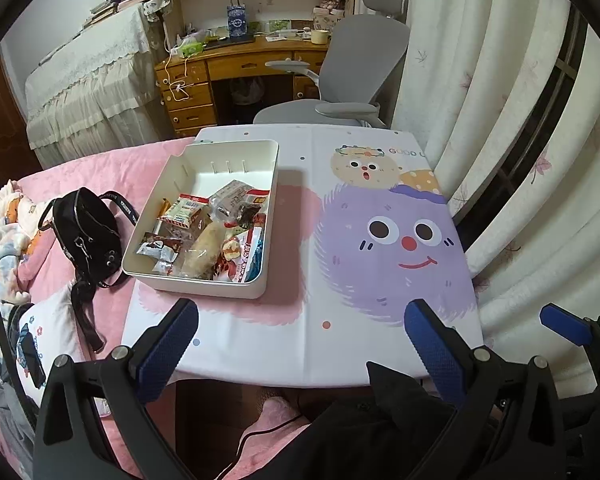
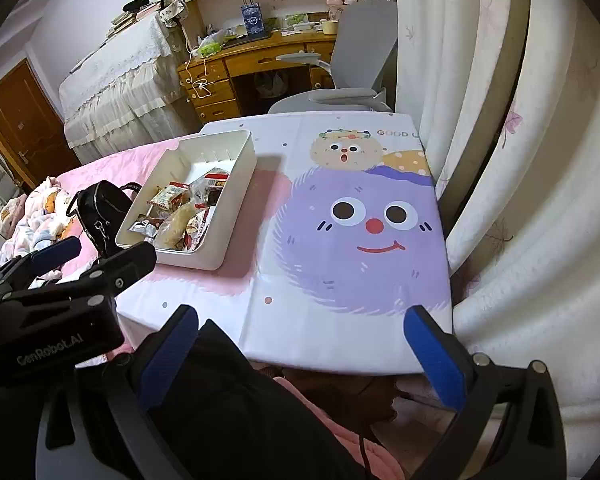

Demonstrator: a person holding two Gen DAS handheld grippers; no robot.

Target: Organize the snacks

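Note:
A white plastic bin [image 1: 204,286] [image 2: 192,260] stands on the left part of a small table covered by a cartoon-print cloth [image 1: 300,332] [image 2: 308,320]. Several wrapped snacks [image 1: 204,236] [image 2: 180,216] lie piled in its near half. My left gripper [image 1: 302,344] hangs open over the table's near edge, just short of the bin, with nothing between its blue pads. My right gripper [image 2: 302,350] is wide open over the same edge, further right, and holds nothing. The right wrist view shows the left gripper [image 2: 114,249] beside the bin's near corner.
A black handbag [image 1: 88,236] [image 2: 104,208] lies on the pink bedcover left of the table. A grey office chair [image 1: 360,72] and a wooden desk [image 1: 236,64] stand behind the table. Pale curtains [image 1: 500,120] hang along its right side. Dark clothing [image 2: 240,408] fills the foreground.

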